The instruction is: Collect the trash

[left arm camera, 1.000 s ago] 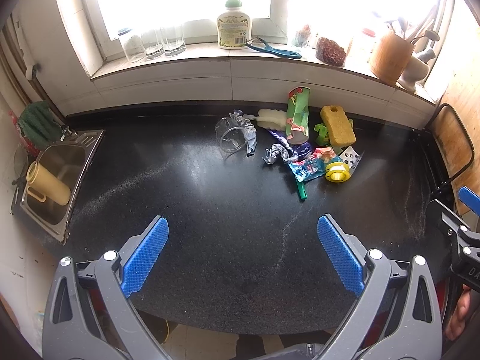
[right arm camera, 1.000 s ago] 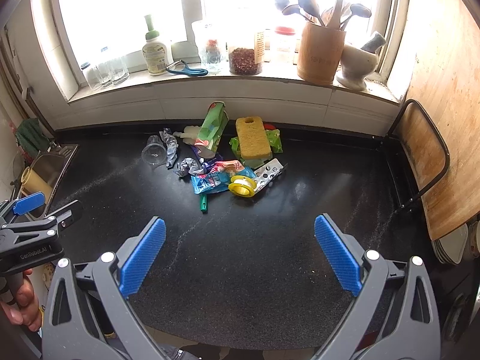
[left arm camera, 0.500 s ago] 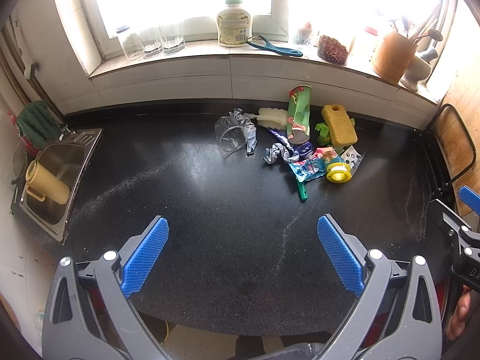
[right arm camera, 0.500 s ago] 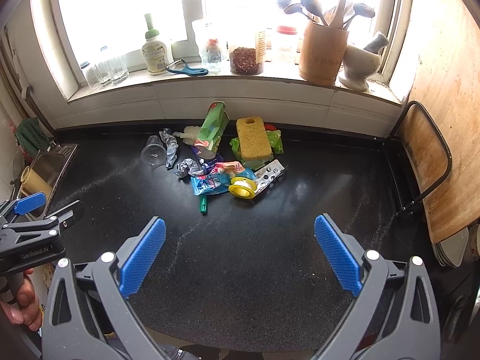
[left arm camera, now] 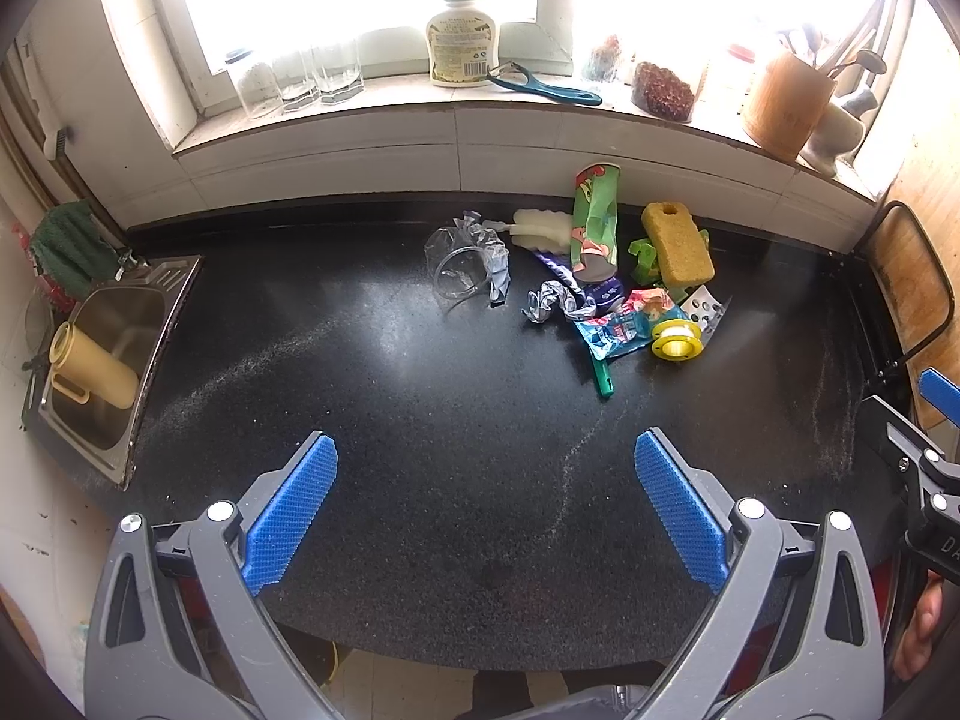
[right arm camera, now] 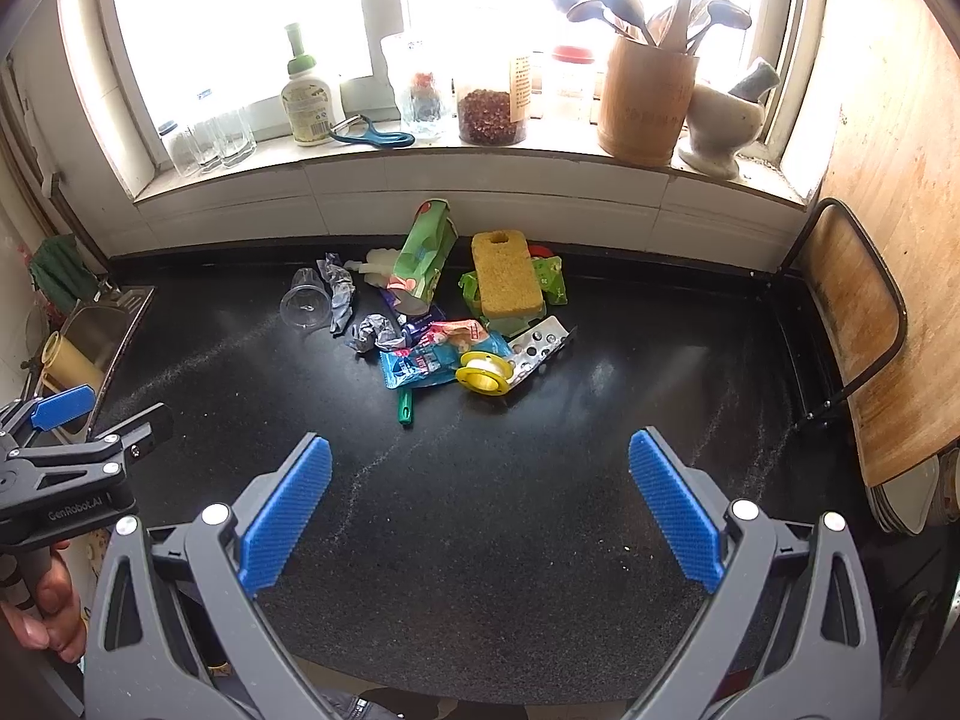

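Two hand-held grippers hover above a black speckled kitchen surface (left arm camera: 420, 420), both spread wide and holding nothing. The left gripper (left arm camera: 483, 501) and the right gripper (right arm camera: 480, 498) sit at the 6 o'clock edge of their own views, blue pads well apart.

The trash lies in a loose heap toward 12 o'clock, close to the tiled wall under the windowsill. A clear plastic cup (left arm camera: 459, 267) lies on its side at the heap's 9 o'clock end, touching a crumpled foil wrapper (left arm camera: 498, 264). A green paper cup (left arm camera: 594, 222) leans against the wall, just beside a yellow sponge (left arm camera: 678, 243) that rests on green packaging. Nearer the grippers are a blue snack wrapper (left arm camera: 615, 333), a yellow tape spool (left arm camera: 675, 339) and a silver blister pack (right arm camera: 540, 345).

In the left wrist view a steel sink (left arm camera: 120, 324) at 9 o'clock holds a yellow pitcher (left arm camera: 93, 366). A soap bottle (right arm camera: 309, 99) and a wooden utensil holder (right arm camera: 648, 99) stand on the sill.
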A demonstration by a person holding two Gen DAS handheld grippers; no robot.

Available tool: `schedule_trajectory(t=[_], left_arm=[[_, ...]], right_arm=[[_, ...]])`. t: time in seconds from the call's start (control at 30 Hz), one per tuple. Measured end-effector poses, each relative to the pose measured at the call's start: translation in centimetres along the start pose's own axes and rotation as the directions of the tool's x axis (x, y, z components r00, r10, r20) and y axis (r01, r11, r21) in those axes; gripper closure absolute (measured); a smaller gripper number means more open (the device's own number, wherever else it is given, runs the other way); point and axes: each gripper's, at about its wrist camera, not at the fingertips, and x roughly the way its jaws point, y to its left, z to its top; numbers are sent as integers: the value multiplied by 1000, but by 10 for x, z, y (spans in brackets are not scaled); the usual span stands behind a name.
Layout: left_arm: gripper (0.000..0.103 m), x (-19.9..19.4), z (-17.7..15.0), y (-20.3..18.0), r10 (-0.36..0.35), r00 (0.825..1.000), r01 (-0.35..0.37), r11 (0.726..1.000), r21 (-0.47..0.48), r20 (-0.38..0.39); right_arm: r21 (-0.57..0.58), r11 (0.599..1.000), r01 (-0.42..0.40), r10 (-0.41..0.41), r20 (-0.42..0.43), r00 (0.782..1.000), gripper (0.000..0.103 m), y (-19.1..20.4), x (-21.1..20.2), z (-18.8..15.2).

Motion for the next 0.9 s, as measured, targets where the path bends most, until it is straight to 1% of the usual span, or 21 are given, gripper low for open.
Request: schedule_trajectory(t=[0.23,0.33,0.4,0.43,0.47,0.53,0.6,0.67,0.7,0.77,0.83,0.87,0.9], left_arm=[[6,6,0,-4,4,1000,-4,1000,8,-13],[6,14,3,-7,42,999,-41,999,31,-24],[6,27,8,-7,75,996,-72,995,66,-37],[6,36,12,-7,82,995,-78,994,77,-50],[6,47,16,-6,75,995,-69,994,85,-68],[6,76,26,0,18,993,-8,996,89,-115],[6,109,38,5,-11,988,22,997,74,-153],[6,148,53,10,5,983,4,999,46,-181],[6,164,60,13,-1,982,4,1000,16,-188],[6,194,75,20,-41,984,33,998,-48,-175],[6,230,90,30,-42,984,22,993,-116,-172],[6,242,95,33,-42,985,17,990,-142,-170],[6,257,100,38,-46,984,16,985,-170,-174]], right_arm=[[-1,1000,-4,4,-4,1000,7,-1,3,0],[0,1000,-11,11,-8,1000,7,-5,9,2],[3,1000,-15,15,-12,1000,7,-8,16,6],[4,1000,-19,20,-16,1000,7,-10,21,8],[4,1000,-23,23,-20,1000,7,-12,27,10],[-2,1000,-31,31,-24,999,7,-17,47,20],[-16,999,-33,32,-22,999,7,-20,71,34],[-30,999,-26,25,-33,999,7,-23,101,48],[-34,999,-30,28,-52,998,7,-25,126,59],[-24,999,-39,37,-76,996,7,-29,159,72],[-4,999,-45,44,-108,993,7,-35,203,88],[-2,999,-41,40,-114,993,8,-36,213,92],[-5,999,-34,33,-124,992,9,-38,232,99]])
